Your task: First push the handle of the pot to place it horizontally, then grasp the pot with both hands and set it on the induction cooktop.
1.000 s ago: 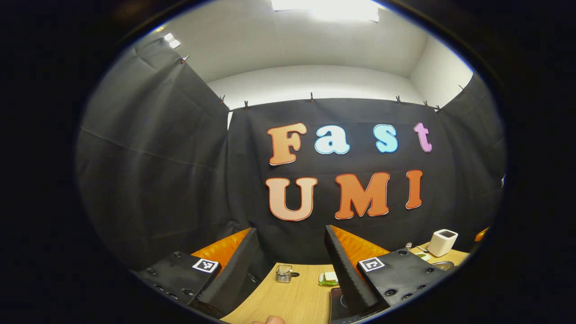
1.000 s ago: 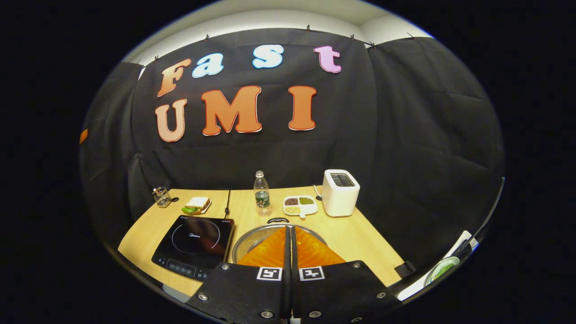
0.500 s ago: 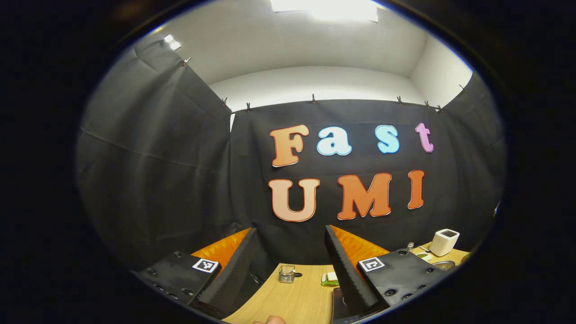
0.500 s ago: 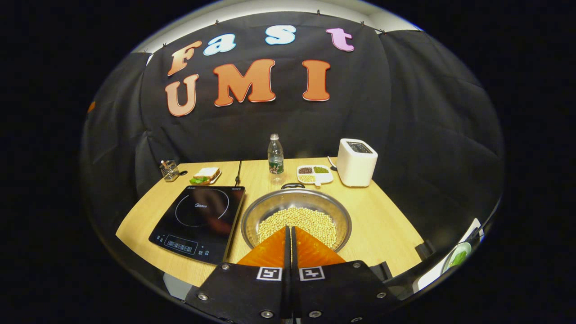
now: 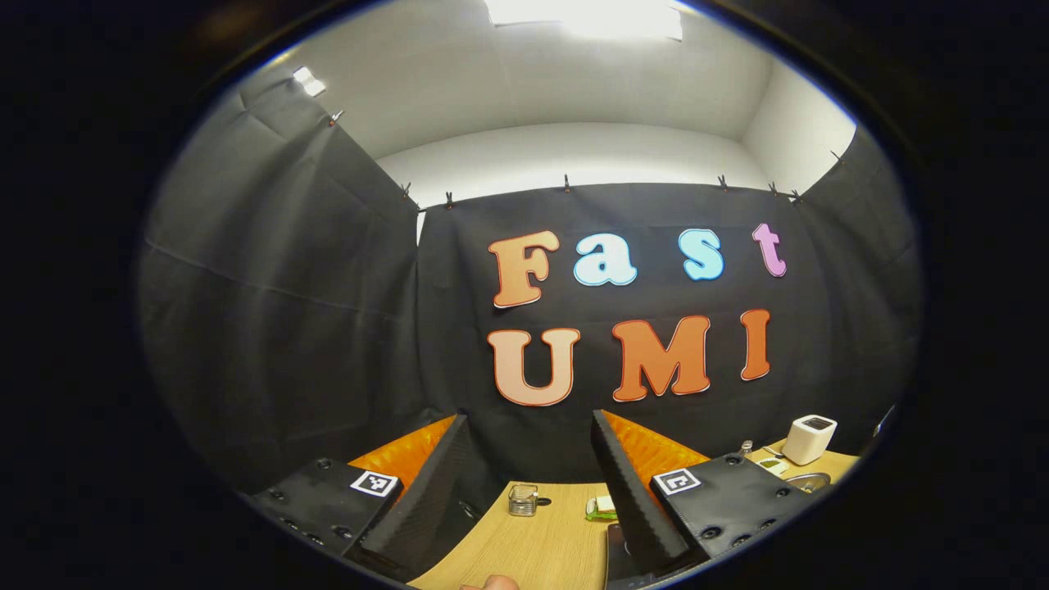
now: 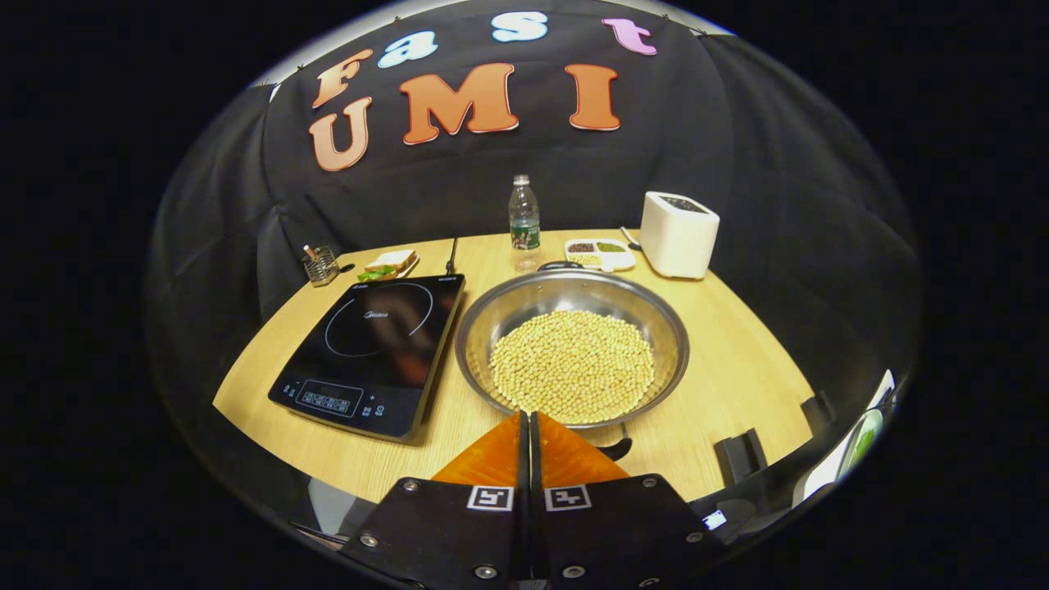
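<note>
1. Just right of the induction cooktop [image 6: 373,348], in the right gripper view, the pot [image 6: 572,348] sat on the desk [image 6: 737,369], a wide steel pan filled with pale beans.
2. One dark handle [image 6: 560,265] rose at the pot's far rim; another handle [image 6: 613,447] stuck out from the near rim, beside the right claw.
3. The right claw [image 6: 525,415] hung above the desk at the pot's near edge, clenched with its fingers pressed together and nothing between them.
4. Behind the pot stood a water bottle [image 6: 524,220], a divided dish [image 6: 601,254] of grains and a white toaster [image 6: 678,234].
5. Behind the cooktop lay a sandwich [image 6: 390,264] and a small glass holder [image 6: 321,264].
6. In the left gripper view, the left claw [image 5: 529,426] was released, its fingers spread wide and gripping nothing, pointing across the desk [image 5: 541,541] toward the booth wall.
7. Far off to that view's right, the pot's rim [image 5: 807,480] showed near the toaster [image 5: 809,438]; the glass holder [image 5: 522,499] and sandwich [image 5: 601,507] lay between the fingers.
</note>
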### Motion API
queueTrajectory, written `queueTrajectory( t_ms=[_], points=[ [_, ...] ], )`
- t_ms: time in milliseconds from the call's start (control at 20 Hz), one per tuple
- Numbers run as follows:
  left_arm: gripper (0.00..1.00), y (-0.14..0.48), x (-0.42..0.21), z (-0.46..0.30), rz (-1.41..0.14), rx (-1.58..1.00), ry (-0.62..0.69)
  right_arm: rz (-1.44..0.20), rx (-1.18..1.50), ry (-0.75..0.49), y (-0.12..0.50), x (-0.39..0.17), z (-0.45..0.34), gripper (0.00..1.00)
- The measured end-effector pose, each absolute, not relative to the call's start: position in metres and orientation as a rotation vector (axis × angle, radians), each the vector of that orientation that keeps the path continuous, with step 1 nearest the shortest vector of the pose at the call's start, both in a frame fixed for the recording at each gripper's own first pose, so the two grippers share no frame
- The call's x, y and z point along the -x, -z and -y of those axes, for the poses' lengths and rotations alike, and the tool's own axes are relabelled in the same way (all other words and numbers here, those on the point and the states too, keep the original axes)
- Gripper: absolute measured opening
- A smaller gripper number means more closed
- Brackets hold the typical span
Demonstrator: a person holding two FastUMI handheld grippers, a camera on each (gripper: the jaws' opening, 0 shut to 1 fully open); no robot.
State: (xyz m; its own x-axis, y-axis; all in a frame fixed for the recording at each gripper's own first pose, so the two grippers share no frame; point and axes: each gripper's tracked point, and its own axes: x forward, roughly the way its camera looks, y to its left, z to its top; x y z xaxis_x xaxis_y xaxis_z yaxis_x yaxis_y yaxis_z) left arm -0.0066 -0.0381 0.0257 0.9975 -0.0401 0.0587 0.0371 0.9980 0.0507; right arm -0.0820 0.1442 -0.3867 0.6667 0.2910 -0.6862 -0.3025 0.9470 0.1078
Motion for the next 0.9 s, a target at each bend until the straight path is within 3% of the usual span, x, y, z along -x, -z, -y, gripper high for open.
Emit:
queueTrajectory(
  t_ms=[450, 900],
  points=[
    [0.98, -0.002, -0.002, 0.053, 0.006, -0.027, 0.065, -0.883, 0.011, -0.326, 0.446, 0.087, -0.150, 0.00],
    [0.98, 0.029, -0.020, 0.103, -0.032, -0.028, 0.133, -0.901, -0.062, -0.288, 0.449, 0.079, -0.129, 0.00]
  ],
)
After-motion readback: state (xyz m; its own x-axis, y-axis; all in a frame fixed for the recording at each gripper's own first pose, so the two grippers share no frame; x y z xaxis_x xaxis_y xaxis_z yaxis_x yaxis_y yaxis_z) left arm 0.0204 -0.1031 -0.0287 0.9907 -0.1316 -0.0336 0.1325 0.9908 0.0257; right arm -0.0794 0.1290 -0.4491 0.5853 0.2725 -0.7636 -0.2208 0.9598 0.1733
